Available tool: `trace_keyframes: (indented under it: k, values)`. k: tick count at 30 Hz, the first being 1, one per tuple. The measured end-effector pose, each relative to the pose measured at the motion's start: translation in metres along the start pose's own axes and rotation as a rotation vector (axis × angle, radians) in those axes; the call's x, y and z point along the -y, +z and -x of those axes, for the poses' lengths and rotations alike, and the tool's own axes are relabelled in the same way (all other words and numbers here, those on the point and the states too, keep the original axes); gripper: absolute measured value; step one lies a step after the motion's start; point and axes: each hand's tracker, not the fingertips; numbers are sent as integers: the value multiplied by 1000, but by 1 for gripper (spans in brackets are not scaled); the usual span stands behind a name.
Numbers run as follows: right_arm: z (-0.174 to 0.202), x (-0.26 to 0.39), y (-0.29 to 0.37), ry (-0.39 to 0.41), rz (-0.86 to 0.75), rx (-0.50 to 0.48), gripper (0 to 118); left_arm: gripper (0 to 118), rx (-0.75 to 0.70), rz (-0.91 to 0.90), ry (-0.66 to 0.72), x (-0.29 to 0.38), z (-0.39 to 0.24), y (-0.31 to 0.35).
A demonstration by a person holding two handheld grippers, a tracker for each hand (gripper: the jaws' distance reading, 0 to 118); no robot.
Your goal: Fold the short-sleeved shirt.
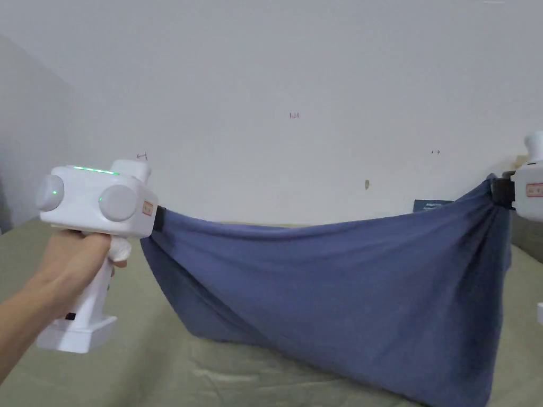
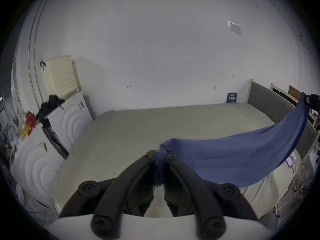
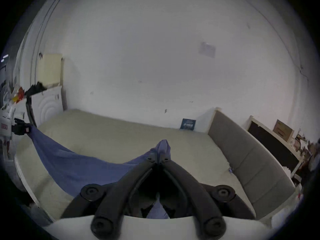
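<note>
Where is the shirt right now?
In the head view the blue shirt hangs stretched between the left gripper and right gripper, above the bed.

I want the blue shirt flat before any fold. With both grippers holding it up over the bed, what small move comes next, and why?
Probably lower both grippers together toward the bed. The left gripper and right gripper each have their jaws shut on the shirt, which sags between them, its lower edge already near the bed.

The bed (image 2: 138, 131) carries a pale beige cover, lightly creased, running back to the white wall. A grey padded headboard (image 3: 251, 159) lines one side. The shirt's (image 1: 339, 302) lower edge appears to brush the cover.
</note>
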Motion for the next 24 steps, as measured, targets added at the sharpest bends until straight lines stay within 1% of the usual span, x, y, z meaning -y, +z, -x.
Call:
trace_keyframes:
  k: [4, 7, 9, 10, 14, 18, 20, 24]
  values:
    - [-4, -25, -1, -37, -24, 25, 0, 10, -81, -8, -52, -43, -6, -8]
    - [-4, -49, -16, -24, -27, 45, 0, 10, -120, -17, -84, -69, -13, -10]
    - [-1, -65, -29, -19, -37, 65, 0, 10, -126, -31, -75, -86, -16, -12]
    - [-7, -73, -47, -21, -35, 70, 0, 10, -130, -36, -70, -94, -17, -14]
    - [-8, -105, -89, 9, -51, 95, 0, 10, -150, -60, -37, -129, -21, -25]
    - [-5, -134, -122, 13, -66, 105, 0, 10, -162, -84, 8, -162, -27, -42]
    - [-5, -146, -139, 37, -76, 117, 0, 10, -177, -92, 14, -180, -30, -57]
    - [-3, -168, -169, 41, -103, 117, 0, 10, -240, -127, 26, -207, -37, -87]
